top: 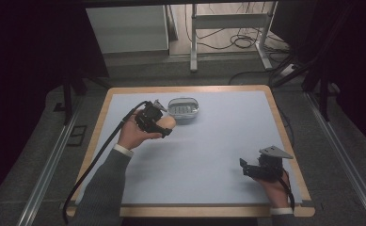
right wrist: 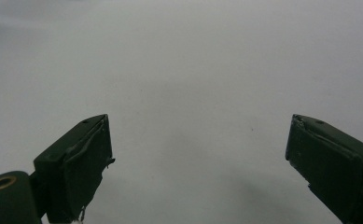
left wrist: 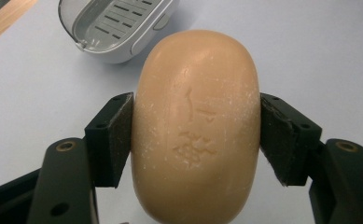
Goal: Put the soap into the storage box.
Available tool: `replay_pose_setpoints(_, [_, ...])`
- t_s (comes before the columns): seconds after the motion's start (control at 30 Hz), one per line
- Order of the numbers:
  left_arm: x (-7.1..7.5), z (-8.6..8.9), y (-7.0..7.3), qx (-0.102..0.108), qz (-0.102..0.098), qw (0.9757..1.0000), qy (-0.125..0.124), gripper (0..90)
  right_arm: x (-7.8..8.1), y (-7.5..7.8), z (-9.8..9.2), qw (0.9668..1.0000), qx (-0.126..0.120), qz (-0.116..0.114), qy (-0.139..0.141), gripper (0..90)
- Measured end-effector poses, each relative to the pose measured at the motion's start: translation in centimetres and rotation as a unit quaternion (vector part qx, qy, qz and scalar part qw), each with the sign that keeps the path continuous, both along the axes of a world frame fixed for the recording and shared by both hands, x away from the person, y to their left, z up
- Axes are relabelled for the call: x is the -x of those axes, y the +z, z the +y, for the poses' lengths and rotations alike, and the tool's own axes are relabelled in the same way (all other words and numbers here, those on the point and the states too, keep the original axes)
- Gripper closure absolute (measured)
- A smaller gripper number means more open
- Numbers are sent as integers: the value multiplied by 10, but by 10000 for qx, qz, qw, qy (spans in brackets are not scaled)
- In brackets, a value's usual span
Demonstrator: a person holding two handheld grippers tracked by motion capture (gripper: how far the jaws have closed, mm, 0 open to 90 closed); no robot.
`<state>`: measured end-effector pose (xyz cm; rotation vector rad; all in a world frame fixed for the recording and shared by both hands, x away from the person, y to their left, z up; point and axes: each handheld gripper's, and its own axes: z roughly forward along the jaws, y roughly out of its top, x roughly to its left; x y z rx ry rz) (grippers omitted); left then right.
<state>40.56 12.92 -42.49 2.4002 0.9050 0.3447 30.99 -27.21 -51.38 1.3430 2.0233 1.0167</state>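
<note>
Though dim, soap (left wrist: 195,126) between left hand-held gripper (left wrist: 197,135) pads.

**Soap held beside the dish, right gripper idle**

Left gripper (top: 164,125) raised over the far left of the pale blue mat (top: 209,155), clamped on a tan soap bar (top: 165,122). Just beside it, to the right, a grey soap dish (top: 184,108) resting on the mat near the far edge. Right gripper (top: 245,167) low at the near right corner, well apart from both, nothing between its jaws. Wooden table rim (top: 284,136) framing the mat.
</note>
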Motion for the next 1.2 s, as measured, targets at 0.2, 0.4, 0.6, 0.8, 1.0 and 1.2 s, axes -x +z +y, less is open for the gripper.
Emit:
replay_pose_setpoints(0.2, [-6,-1,-2,37,75,10000,-11,323,0,-1,1,10000,20,11,-2,70])
replay_pose_setpoints(0.4, [-12,-8,2,-49,45,9999,-90,323,0,0,-1,10000,14,3,-15,70])
replay_pose_setpoints(0.6, [-18,-13,7,-93,23,9999,-118,323,0,0,-2,10000,-1,0,-34,70])
replay_pose_setpoints(0.8, [-23,-17,12,-110,-23,9999,-125,324,0,0,-3,10000,1,0,-33,70])
replay_pose_setpoints(1.0, [-27,-18,14,-143,-43,9998,-101,324,-1,0,-3,10000,-8,21,-40,70])
replay_pose_setpoints(1.2, [-31,-17,13,-89,-28,9999,-62,324,-1,0,-3,10000,-3,27,-34,70])
